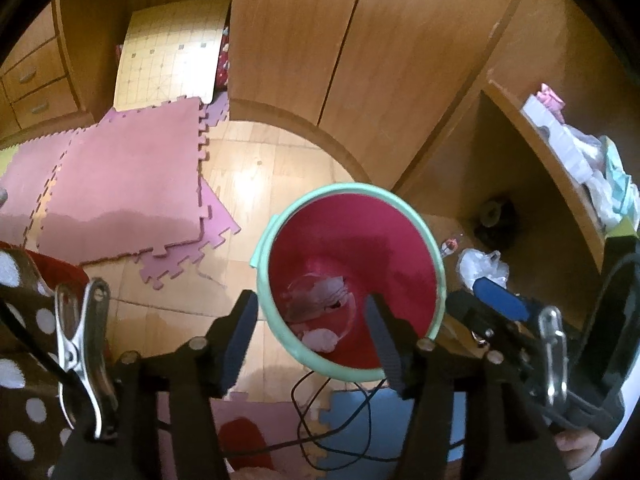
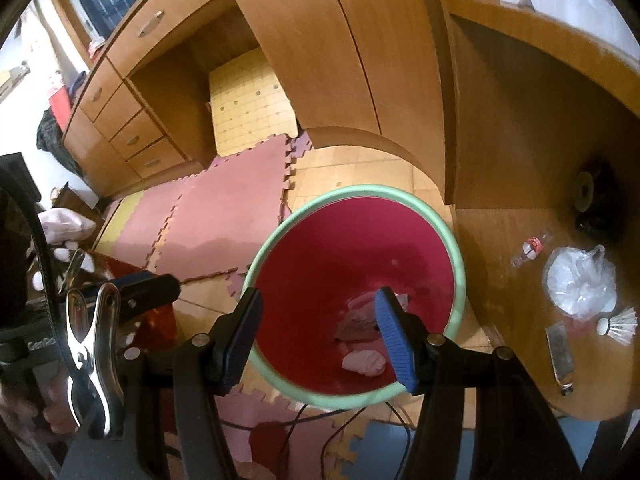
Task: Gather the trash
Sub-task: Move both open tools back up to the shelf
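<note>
A red bin with a mint-green rim (image 1: 264, 240) (image 2: 456, 240) stands on the floor below both grippers. Crumpled pink and white trash (image 1: 320, 338) (image 2: 364, 360) lies at its bottom. My left gripper (image 1: 312, 320) is open and empty above the bin's near edge. My right gripper (image 2: 320, 320) is open and empty over the bin. On the wooden table lie a crumpled clear plastic bag (image 2: 580, 280) (image 1: 480, 264), a small bottle (image 2: 530, 248), a shuttlecock (image 2: 620, 324) and a flat silvery wrapper (image 2: 560, 352).
Pink foam puzzle mats (image 1: 120, 184) (image 2: 224, 208) cover the floor to the left. Wooden cabinets (image 1: 320, 40) stand behind the bin. Black cables (image 1: 340, 420) trail on the floor below it. A dark round object (image 2: 592, 200) sits on the table.
</note>
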The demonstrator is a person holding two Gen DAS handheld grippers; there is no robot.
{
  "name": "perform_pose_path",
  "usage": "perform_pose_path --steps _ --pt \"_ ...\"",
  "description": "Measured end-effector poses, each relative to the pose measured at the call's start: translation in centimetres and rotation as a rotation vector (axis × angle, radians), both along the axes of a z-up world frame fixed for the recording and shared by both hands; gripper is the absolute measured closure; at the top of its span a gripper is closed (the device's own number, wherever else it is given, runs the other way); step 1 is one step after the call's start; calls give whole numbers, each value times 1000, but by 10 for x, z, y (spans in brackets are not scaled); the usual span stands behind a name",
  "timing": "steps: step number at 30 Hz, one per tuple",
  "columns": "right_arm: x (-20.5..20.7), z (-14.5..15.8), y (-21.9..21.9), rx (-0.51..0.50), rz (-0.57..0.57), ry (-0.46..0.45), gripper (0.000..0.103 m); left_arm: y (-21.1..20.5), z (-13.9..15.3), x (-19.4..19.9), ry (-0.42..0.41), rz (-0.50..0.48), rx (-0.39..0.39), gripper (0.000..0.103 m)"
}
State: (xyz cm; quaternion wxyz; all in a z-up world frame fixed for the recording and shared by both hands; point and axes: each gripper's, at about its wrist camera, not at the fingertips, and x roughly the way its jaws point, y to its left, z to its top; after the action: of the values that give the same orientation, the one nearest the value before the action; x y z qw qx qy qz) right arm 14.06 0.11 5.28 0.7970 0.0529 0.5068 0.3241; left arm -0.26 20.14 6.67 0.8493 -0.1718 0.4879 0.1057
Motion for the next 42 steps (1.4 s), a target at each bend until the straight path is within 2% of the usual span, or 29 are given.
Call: perform_pose_path --steps 12,19,27,35,42 --pt "-31 65 -42 35 -35 -99 44 -39 42 -5 -80 -92 24 35" --pt "-54 100 -77 42 -98 -153 44 -66 64 -12 -108 -156 3 34" --pt "-77 146 -121 29 -180 -234 44 -101 98 -18 -156 -233 29 31" --pt "-82 177 -169 2 -257 -303 44 -136 124 -11 -170 -280 16 31" --pt "-65 195 -210 -47 -339 -358 44 -164 137 16 -180 -341 32 30"
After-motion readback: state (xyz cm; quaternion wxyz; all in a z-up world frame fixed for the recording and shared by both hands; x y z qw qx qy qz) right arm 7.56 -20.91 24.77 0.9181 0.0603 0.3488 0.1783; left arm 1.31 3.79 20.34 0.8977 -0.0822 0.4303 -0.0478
